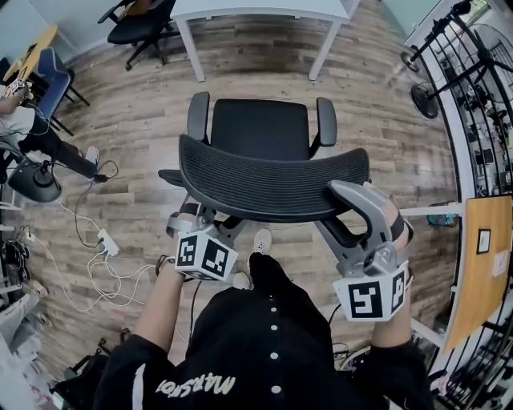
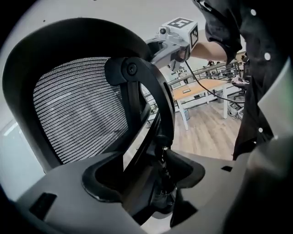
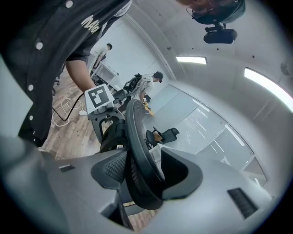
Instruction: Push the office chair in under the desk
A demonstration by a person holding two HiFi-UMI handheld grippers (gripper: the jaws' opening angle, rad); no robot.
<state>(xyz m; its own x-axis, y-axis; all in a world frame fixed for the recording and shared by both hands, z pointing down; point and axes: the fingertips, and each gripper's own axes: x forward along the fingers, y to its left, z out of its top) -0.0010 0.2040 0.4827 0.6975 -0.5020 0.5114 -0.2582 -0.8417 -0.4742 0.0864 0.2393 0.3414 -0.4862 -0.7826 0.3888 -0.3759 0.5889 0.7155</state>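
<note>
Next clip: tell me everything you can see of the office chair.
The chair is black, with a padded seat, two armrests and a curved mesh backrest in a hard-looking frame. It stands upright on the wood floor, seat towards the white desk, not yet under it. The right gripper is closed on the backrest's upper rim. The left gripper is open around the bracket behind the mesh. The base is hidden.
</note>
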